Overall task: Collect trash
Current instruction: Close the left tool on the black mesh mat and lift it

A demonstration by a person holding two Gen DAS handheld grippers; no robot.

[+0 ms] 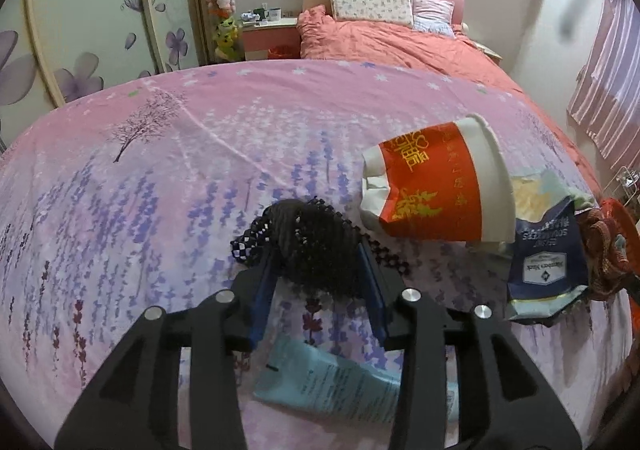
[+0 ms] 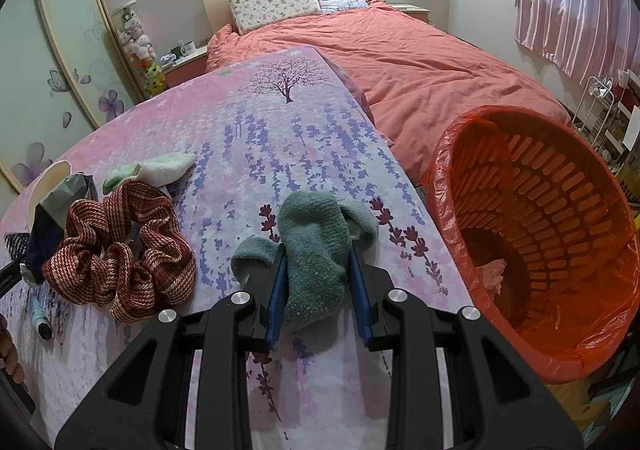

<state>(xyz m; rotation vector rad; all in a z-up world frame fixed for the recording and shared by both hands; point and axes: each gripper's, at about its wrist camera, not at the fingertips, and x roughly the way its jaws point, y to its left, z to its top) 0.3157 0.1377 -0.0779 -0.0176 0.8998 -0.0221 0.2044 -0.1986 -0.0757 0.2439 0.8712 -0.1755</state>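
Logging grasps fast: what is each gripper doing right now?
Left gripper: shut on the black mesh fabric.
Right gripper: shut on the teal sock.

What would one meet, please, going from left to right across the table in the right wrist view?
Red striped scrunchie → grey-green sock between the right gripper fingers → red-lined orange basket beside the table edge.

Left gripper (image 1: 318, 246) reaches forward and slightly down, its blue-padded fingers (image 1: 262, 290) closed in on a black mesh bundle (image 1: 316, 246) pinched between them. Right gripper (image 2: 318, 262) points forward the same way, both pads pressed against a grey-green sock (image 2: 316, 254) that fills the gap and spills past the fingertips.
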